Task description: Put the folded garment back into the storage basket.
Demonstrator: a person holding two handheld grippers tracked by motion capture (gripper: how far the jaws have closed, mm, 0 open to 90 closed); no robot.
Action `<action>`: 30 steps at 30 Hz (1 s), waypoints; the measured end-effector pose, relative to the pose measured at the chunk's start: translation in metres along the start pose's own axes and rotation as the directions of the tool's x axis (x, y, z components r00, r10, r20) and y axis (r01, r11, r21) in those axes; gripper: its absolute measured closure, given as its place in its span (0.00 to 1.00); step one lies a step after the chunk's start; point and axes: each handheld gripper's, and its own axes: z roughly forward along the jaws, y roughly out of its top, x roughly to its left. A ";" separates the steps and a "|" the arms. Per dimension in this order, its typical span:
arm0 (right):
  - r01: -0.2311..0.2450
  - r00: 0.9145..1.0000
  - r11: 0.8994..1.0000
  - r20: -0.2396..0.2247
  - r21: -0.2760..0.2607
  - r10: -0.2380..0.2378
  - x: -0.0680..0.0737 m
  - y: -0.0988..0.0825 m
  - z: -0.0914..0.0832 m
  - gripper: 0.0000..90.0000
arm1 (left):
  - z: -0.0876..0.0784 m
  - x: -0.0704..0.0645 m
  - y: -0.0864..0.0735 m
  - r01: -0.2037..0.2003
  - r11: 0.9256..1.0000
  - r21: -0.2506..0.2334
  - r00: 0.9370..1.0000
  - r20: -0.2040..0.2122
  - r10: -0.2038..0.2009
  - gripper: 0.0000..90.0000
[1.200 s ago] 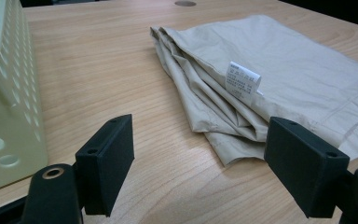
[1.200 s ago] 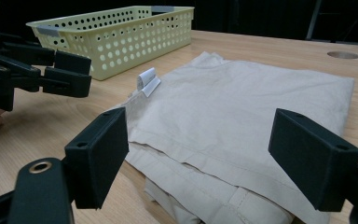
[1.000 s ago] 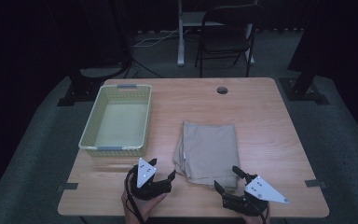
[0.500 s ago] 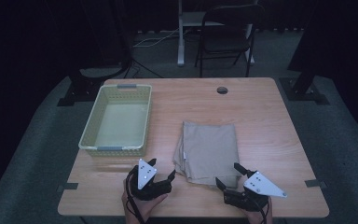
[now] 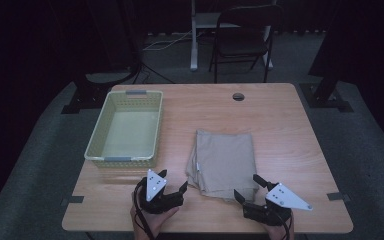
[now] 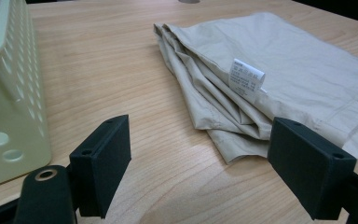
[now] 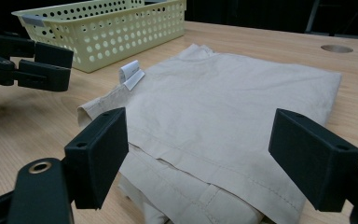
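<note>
A folded beige garment (image 5: 225,162) lies flat on the wooden table, with a white label (image 6: 246,77) sticking out of its left folds. My left gripper (image 5: 172,181) stands open just left of the garment's near-left corner, nothing between its jaws. At the garment's near edge my right gripper (image 5: 248,187) is open too, its jaws spread on either side of the near-right corner (image 7: 205,186). From the right gripper view the left gripper (image 7: 51,65) shows at the upper left, beside the label (image 7: 131,73).
A pale yellow perforated plastic basket (image 5: 152,127) stands empty at the table's left, close to the left gripper (image 6: 9,93). A round cable hole (image 5: 238,96) sits near the far edge. A folding chair (image 5: 245,37) stands beyond the table.
The right gripper has edged forward and slightly left toward the garment's near edge. The left gripper has stayed in place.
</note>
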 end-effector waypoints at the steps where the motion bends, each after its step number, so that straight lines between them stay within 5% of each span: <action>1: -0.002 1.000 1.000 0.001 0.002 0.002 0.000 0.000 0.000 0.21 | 0.000 0.000 0.000 0.000 1.000 0.000 1.000 0.000 0.000 0.25; 30: 0.001 1.000 1.000 0.003 -0.004 -0.001 0.000 0.000 0.000 0.21 | 0.002 0.000 0.020 -0.006 1.000 -0.020 1.000 0.009 0.006 0.25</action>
